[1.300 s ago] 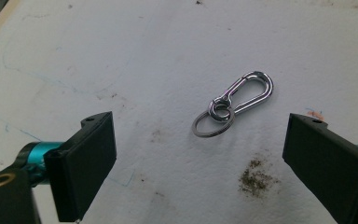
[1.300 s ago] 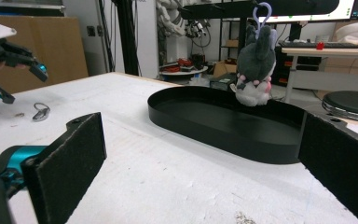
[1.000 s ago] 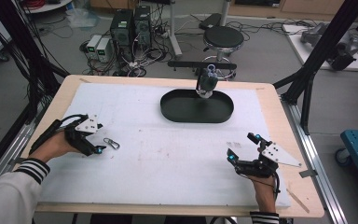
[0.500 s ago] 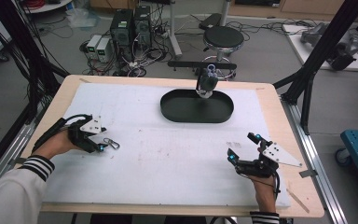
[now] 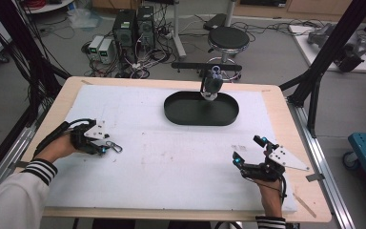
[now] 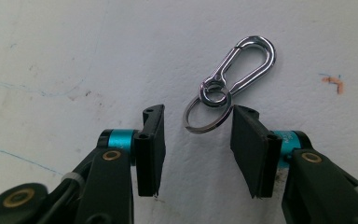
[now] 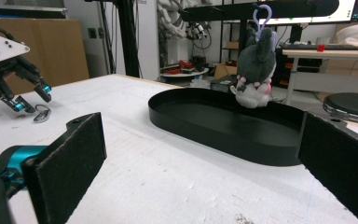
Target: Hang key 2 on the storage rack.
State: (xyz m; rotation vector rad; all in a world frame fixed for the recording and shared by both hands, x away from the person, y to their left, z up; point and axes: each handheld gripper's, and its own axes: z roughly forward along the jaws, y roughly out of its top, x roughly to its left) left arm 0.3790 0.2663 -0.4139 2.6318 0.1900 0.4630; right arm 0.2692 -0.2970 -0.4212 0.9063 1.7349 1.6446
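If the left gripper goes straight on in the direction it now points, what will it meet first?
Probably the split ring of the silver carabiner keychain. It lies flat on the white table cover, just ahead of the left gripper, whose jaws have just been closing but are apart from it.

clip (image 6: 235, 77) shiny smooth metal; tray (image 7: 223, 128) matt black plastic; toy (image 7: 256, 70) soft fuzzy cloth; table (image 5: 66, 95) edge wood.
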